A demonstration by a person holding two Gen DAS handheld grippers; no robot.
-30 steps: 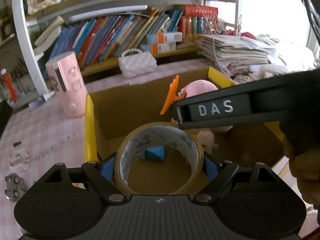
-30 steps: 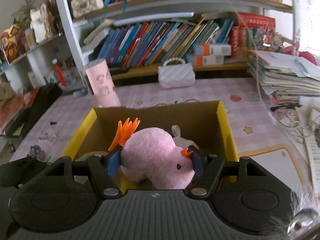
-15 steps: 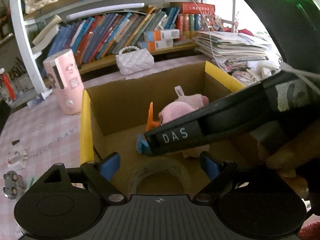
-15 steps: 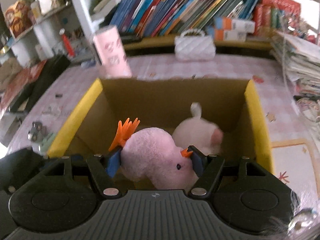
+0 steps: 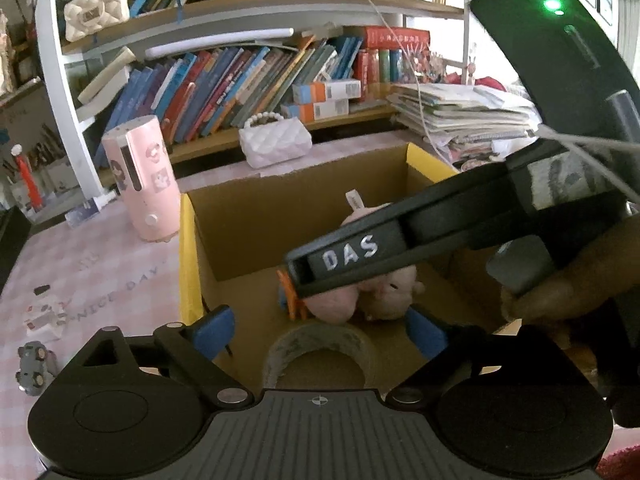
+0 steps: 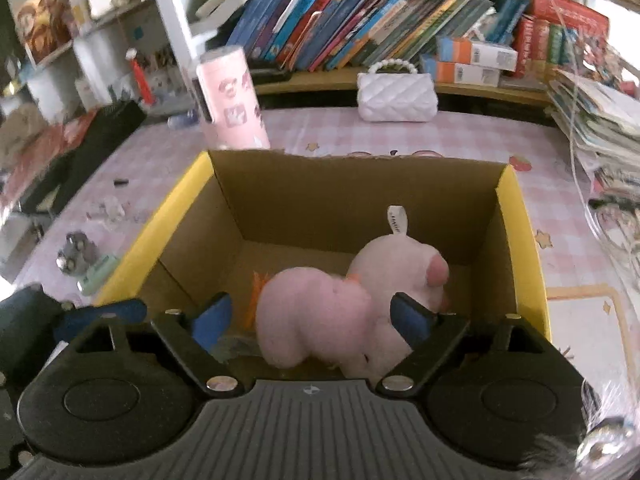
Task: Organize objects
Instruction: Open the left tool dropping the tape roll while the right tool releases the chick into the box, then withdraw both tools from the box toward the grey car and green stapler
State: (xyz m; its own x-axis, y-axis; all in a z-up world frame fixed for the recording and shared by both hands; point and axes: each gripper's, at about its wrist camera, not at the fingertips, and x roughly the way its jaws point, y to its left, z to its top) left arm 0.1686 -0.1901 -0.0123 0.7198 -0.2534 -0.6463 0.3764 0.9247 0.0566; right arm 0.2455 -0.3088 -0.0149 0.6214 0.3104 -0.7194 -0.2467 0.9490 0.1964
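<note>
Box (image 6: 524,240), cardboard with yellow-edged side flaps, sits on the pink checked desk (image 6: 440,136) and fills the view ahead of both claws. Right claw (image 6: 308,316) has its blue pads spread wide, gripping nothing. Pink plush (image 6: 316,316) lies on the box floor directly between and just past those pads, apart from the left pad; whether it touches the right pad I can't tell. Orange tuft sticks out on its left side. Second, paler plush (image 6: 400,264) leans against it just ahead and to the right, white tag loop pointing up.

Left claw (image 5: 320,330) is also spread apart and empty, hovering over the near left part of the box. Tape roll (image 5: 320,344) lies flat on the box floor just ahead of it, centred between the pads, not touched by either. Beyond the roll, the two plush toys. The right claw's black body, marked "DAS", crosses the left wrist view from the right, above the toys, with the person's hand (image 5: 560,292) gripping it.

Outside the box, ahead-left: pink cylinder device (image 6: 232,100) standing upright on the desk. Straight ahead: white quilted purse (image 6: 396,96) near the bookshelf (image 6: 360,12). Far right: stack of papers (image 6: 600,116). Left of the box: small grey toy (image 6: 76,256) and loose bits on the desk.
</note>
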